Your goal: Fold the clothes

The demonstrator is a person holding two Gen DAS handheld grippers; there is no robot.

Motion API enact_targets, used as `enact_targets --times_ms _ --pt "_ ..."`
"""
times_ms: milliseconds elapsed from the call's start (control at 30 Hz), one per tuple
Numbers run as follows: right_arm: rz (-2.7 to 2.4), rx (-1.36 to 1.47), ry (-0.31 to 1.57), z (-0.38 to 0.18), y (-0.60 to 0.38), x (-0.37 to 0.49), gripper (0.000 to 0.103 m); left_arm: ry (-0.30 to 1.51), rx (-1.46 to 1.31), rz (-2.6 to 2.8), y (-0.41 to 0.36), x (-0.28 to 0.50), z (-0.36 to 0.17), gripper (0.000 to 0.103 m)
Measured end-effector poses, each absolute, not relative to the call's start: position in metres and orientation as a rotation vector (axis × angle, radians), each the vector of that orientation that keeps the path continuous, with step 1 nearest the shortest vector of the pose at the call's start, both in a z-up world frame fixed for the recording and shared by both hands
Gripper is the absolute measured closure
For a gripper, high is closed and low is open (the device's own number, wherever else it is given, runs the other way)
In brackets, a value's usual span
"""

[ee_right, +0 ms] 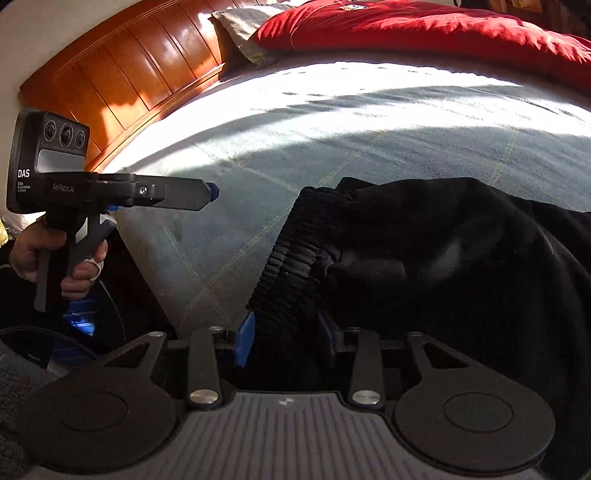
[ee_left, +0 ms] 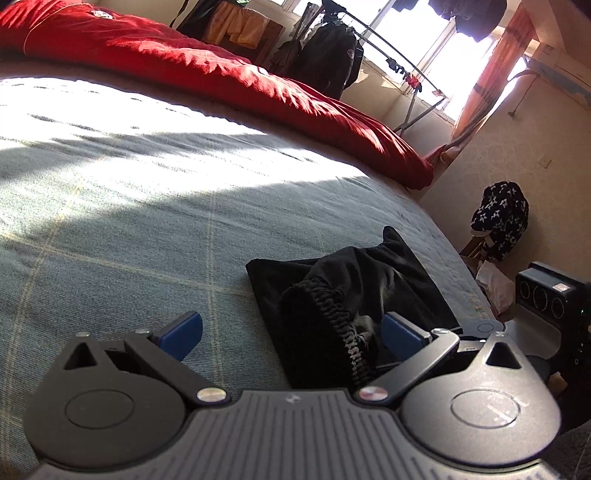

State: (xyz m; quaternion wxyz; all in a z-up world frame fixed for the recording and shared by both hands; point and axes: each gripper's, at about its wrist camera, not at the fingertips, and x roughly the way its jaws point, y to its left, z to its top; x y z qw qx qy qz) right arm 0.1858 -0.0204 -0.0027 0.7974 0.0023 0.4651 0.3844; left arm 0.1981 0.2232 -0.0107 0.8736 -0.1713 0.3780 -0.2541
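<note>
A black garment with a ribbed elastic waistband (ee_left: 343,295) lies partly folded on the grey-blue bedspread (ee_left: 147,206). My left gripper (ee_left: 291,328) is open, its blue pads wide apart, low over the bed with the garment's near edge between and beyond them. My right gripper (ee_right: 286,336) is shut on the garment's waistband (ee_right: 291,258), the black cloth bunched between its blue pads. The rest of the garment (ee_right: 461,251) spreads to the right. The left gripper also shows from the side in the right wrist view (ee_right: 210,192), held in a hand.
A red quilt (ee_left: 221,70) lies along the far side of the bed, with a pillow (ee_right: 236,26) and wooden headboard (ee_right: 122,70). A clothes rack (ee_left: 369,40) stands by the window. A chair with a star-print garment (ee_left: 498,218) stands past the bed's edge.
</note>
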Motion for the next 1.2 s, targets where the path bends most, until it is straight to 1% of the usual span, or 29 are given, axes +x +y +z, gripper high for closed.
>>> enact_targets --times_ms 133,233,367,467,600,700,733,767,900,1000,1133,1167,1200 --pt "0.782 0.148 0.934 0.018 -0.054 0.173 0.059 0.773 -0.339 -0.609 0.205 0.21 0.0 0.001" --pt "0.62 0.186 0.866 0.033 -0.095 0.166 0.059 0.756 -0.31 -0.713 0.179 0.221 0.01 0.001" --pt "0.414 0.228 0.834 0.027 -0.144 0.155 0.059 0.765 -0.253 -0.87 0.133 0.235 0.014 0.001" --pt "0.336 0.275 0.843 0.013 -0.169 0.144 0.059 0.816 -0.225 -0.937 0.103 0.241 0.001 0.001" --pt "0.233 0.336 0.853 -0.006 -0.204 0.13 0.059 0.962 -0.23 -0.851 0.103 0.241 -0.037 0.001" --pt "0.167 0.379 0.846 -0.015 -0.229 0.122 0.057 0.932 -0.329 -0.848 0.127 0.231 -0.037 0.001" --pt "0.166 0.388 0.819 -0.008 -0.236 0.121 0.054 0.933 -0.34 -0.828 0.131 0.231 -0.033 0.001" --pt "0.166 0.398 0.792 -0.001 -0.244 0.121 0.053 0.923 -0.337 -0.807 0.132 0.231 -0.028 0.001" --pt "0.258 0.451 0.717 0.012 -0.262 0.149 0.053 0.862 -0.31 -0.754 0.118 0.233 -0.007 0.001" --pt "0.353 0.505 0.691 0.012 -0.268 0.179 0.053 0.857 -0.323 -0.764 0.097 0.235 -0.006 0.001" --pt "0.416 0.533 0.789 -0.022 -0.264 0.219 0.052 0.908 -0.322 -0.69 0.076 0.24 -0.023 0.001" --pt "0.399 0.526 0.818 -0.031 -0.267 0.224 0.053 0.923 -0.315 -0.657 0.075 0.24 -0.026 0.001" --pt "0.375 0.523 0.841 -0.04 -0.273 0.226 0.058 0.93 -0.311 -0.632 0.076 0.239 -0.028 0.001"
